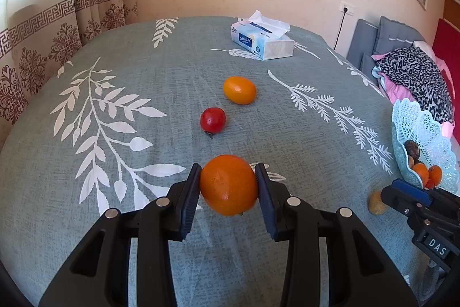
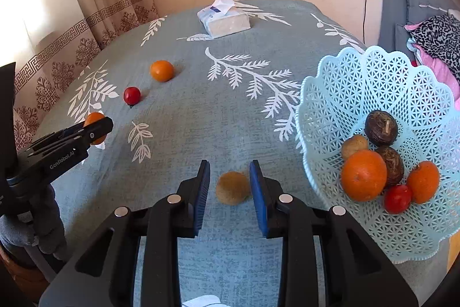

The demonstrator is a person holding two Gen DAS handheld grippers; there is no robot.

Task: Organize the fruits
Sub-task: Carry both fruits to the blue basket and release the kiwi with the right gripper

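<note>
My left gripper (image 1: 227,167) is shut on an orange (image 1: 228,184), held just above the cloth. Beyond it lie a red tomato (image 1: 212,120) and a small oval orange fruit (image 1: 239,90). My right gripper (image 2: 229,163) is shut on a small round brown fruit (image 2: 233,187) near its fingertips, left of the pale blue lattice basket (image 2: 359,76). In the basket lie two oranges (image 2: 363,174), a red tomato (image 2: 398,198), two dark brown fruits (image 2: 381,127) and a small tan one (image 2: 355,144). In the right wrist view the left gripper (image 2: 97,128) shows at the left edge with its orange.
A tissue pack (image 1: 261,41) lies at the far side of the grey-green leaf-print cloth (image 1: 143,76). Curtains hang to the left. A sofa with patterned clothes (image 1: 417,76) stands beyond the table's right edge, and the basket sits close to that edge.
</note>
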